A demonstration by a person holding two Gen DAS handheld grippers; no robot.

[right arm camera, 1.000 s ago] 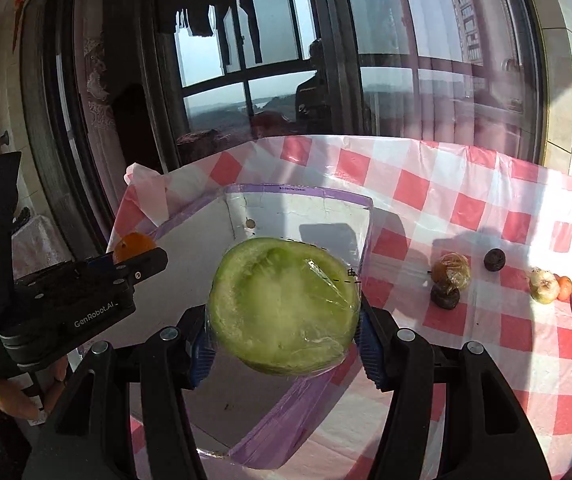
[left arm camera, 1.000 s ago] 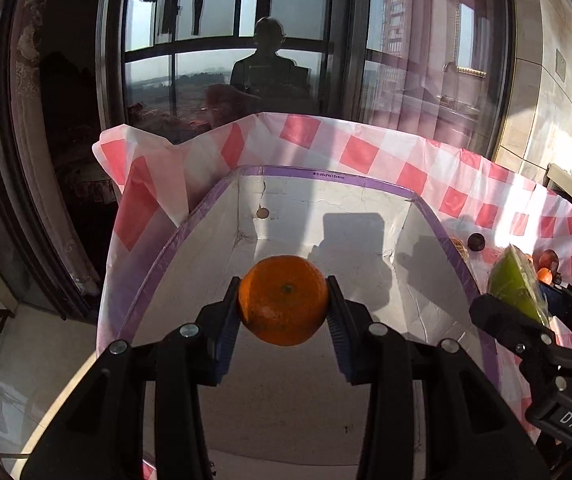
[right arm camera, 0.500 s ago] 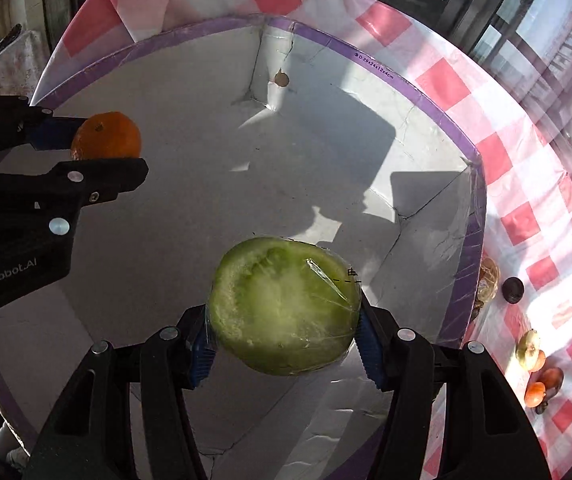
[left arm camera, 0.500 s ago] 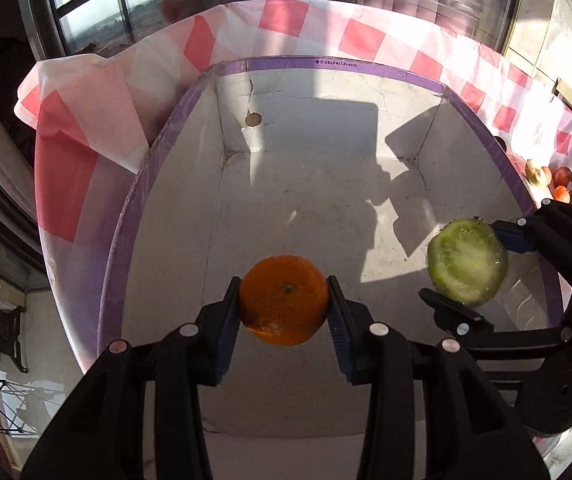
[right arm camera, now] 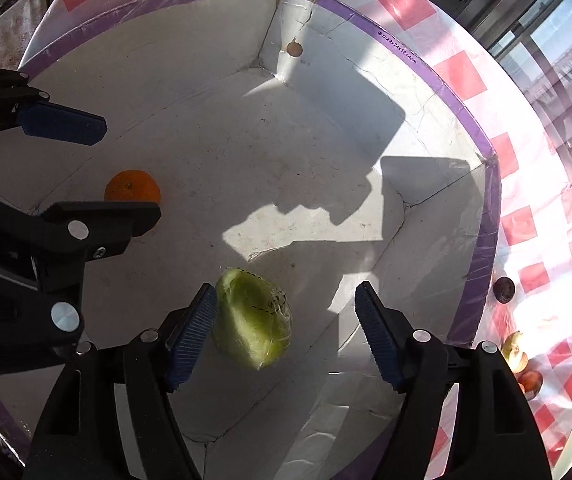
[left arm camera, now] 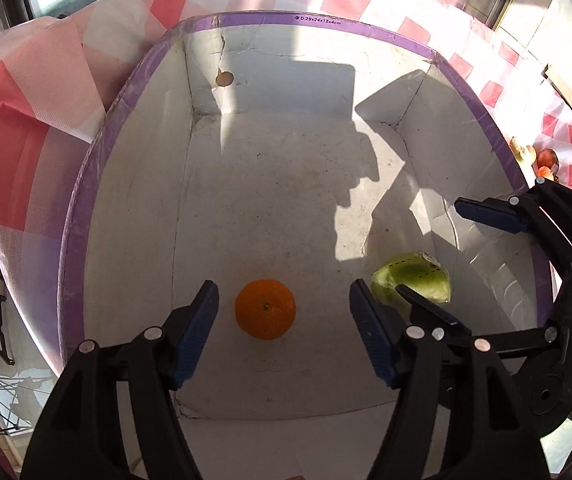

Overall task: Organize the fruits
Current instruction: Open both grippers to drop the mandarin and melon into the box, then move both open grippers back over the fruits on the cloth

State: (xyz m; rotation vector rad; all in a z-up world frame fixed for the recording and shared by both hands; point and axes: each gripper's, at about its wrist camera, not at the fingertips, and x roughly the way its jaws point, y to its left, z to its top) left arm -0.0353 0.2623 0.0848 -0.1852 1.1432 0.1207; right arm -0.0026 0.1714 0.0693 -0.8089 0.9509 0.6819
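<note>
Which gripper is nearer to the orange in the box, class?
Left. The left gripper is open right around the orange, one finger either side. The right gripper is off to its right, open around the wrapped green fruit instead.

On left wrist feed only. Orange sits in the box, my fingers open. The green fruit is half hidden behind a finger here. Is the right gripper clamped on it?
Observer: No, the right gripper is open. The green fruit lies on the floor of the box, with a clear gap to the right-hand pad.
Operator: Touching the other pad?
Observer: It sits close beside that left-hand pad, but I cannot tell if they touch.
Operator: Anything outside I miss?
Observer: A dark round fruit on the tablecloth, just past the rim.
</note>
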